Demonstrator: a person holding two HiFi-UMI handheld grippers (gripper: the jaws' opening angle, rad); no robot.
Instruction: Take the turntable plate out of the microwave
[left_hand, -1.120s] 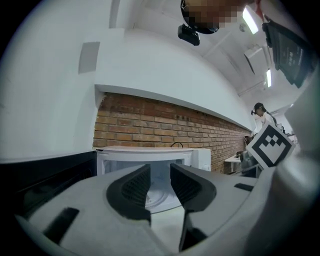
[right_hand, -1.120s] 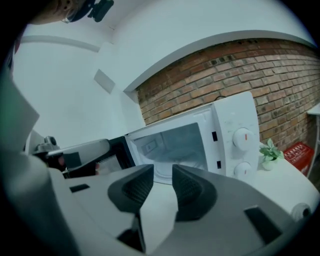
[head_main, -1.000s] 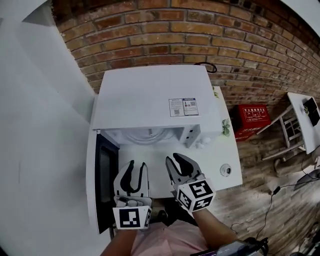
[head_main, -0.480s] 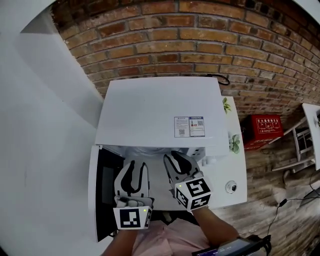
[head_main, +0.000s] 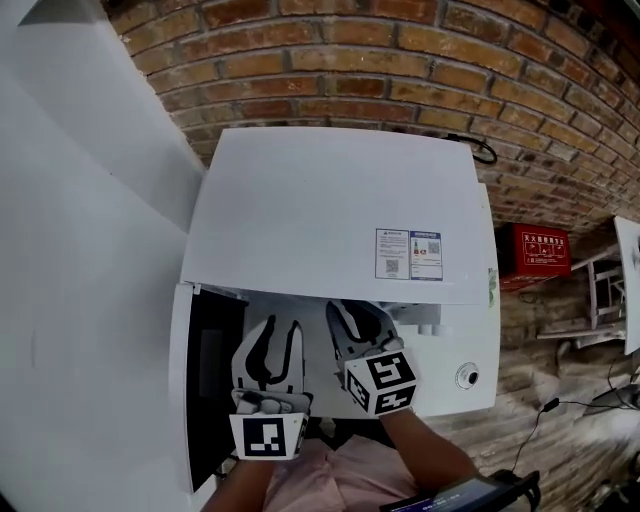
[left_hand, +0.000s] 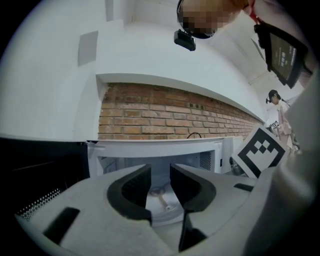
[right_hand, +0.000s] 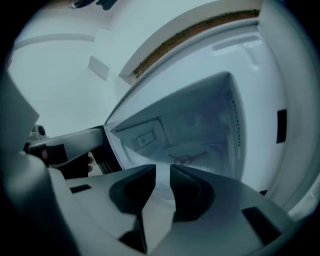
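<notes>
The white microwave stands with its door swung open to the left. Its top hides the cavity in the head view. The glass turntable plate lies on the cavity floor, seen between the jaws in the left gripper view, and shows faintly as the plate in the right gripper view. My left gripper and right gripper sit side by side at the cavity mouth, short of the plate. The left gripper is open and empty. The right gripper has a narrower gap, closing slightly, with nothing between its jaws.
The microwave sits on a white table against a brick wall. A small round object lies at the table's right edge. A red box stands on the floor to the right. A white wall is on the left.
Both grippers have moved forward toward the microwave opening. The view has shifted, so the microwave top now covers the cavity and the plate.
</notes>
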